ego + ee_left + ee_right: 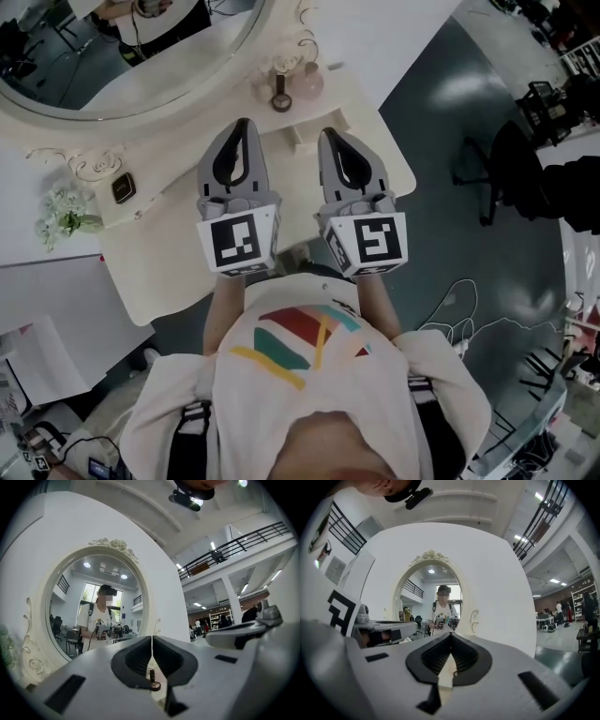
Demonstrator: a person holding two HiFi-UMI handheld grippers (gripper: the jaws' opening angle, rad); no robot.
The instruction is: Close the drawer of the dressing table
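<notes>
Both grippers are level over the table [169, 272], side by side.

1. Left gripper [152, 638]: fingers pressed together at the tips, nothing held. Seen through the gap behind its tips, a dark ring [281, 101] stands on the table ahead.
2. Right gripper [451, 634]: fingers likewise closed tip to tip, nothing held. Only cream table surface shows below its tips.
3. Drawer [302, 141]: a small cream stepped front juts from under the raised shelf [361, 98], between the two sets of fingertips and level with them. It touches neither gripper. How far out it stands cannot be judged.
4. Beyond the fingertips: the ring and a pink bottle [307, 82] stand on the shelf, just past the drawer. Nothing lies between the fingers and the drawer front.
5. Left of the left fingers, well apart: a small box [122, 187] and a sprig of flowers [61, 214].
6. Farthest: the oval mirror [187, 52] behind the shelf reflects the person with the grippers.
</notes>
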